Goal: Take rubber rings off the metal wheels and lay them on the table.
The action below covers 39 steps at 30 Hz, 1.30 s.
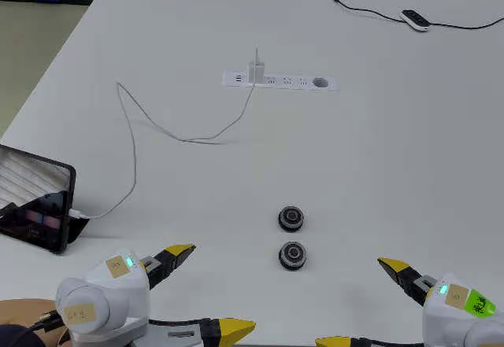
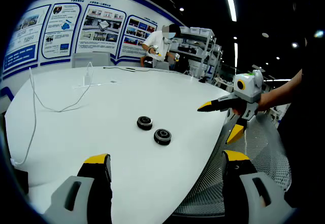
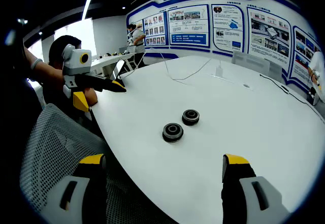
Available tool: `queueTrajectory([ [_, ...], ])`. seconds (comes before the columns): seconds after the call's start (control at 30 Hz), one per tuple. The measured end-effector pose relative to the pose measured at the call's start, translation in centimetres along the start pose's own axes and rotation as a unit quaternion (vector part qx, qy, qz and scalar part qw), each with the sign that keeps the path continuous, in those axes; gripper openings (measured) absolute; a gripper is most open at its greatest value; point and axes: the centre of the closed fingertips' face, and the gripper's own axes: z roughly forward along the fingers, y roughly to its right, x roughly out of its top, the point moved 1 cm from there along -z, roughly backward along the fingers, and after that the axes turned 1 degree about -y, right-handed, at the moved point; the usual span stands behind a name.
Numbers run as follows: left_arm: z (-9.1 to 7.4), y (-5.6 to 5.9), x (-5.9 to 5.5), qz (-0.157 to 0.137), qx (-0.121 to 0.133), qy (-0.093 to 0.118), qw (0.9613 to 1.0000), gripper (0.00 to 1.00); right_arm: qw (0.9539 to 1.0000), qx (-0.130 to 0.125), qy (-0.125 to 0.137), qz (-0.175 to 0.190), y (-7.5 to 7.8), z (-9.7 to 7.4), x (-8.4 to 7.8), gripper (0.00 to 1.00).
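**Two ringed wheels flat on the bench, both hand-held grippers spread and empty**

Head view: far wheel point(image 1: 291, 219) and near wheel point(image 1: 293, 256) one behind the other, just apart, on the white bench point(image 1: 378, 150), near its front edge. Small and round, shiny metal hub inside a black rubber ring point(image 1: 282, 257) on each. Lying flat, axle holes facing up; line of the pair running away from the person. Left hand-held gripper point(image 1: 211, 289) at lower left, jaws spread wide, holding nothing. Right hand-held gripper point(image 1: 360, 304) at lower right, likewise spread and empty. Bare surface all round the wheels; power strip point(image 1: 279, 81) well back, cable point(image 1: 135, 170) and tablet point(image 1: 35, 197) far to the left.

Left gripper view: wheels ahead between the yellow-tipped jaws, well apart from them. Bench edge curving past on the right, right hand-held gripper beyond it.

Right gripper view: both wheels ahead, flat, set at a slant. Bench edge on the left, left hand-held gripper beyond it, open bench to the right.
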Motion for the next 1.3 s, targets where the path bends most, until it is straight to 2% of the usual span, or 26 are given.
queueTrajectory([
  [0.5, -0.16, -0.09, -0.51, -0.004, 0.0, -0.002, 1.0, 0.91, 1.0, 0.001, -0.002, 0.0, -0.04, -0.08, -0.08, 0.95],
  [0.83, -0.14, 0.17, -0.36, -0.007, 0.001, -0.004, 1.0, 0.9, 1.0, 0.004, -0.004, 0.0, -0.13, 0.12, -0.08, 0.94],
  [1.3, 0.03, -0.16, -0.43, -0.007, -0.001, -0.005, 1.0, 0.83, 1.0, 0.007, -0.003, 0.004, -0.31, 0.46, 0.03, 0.88],
])
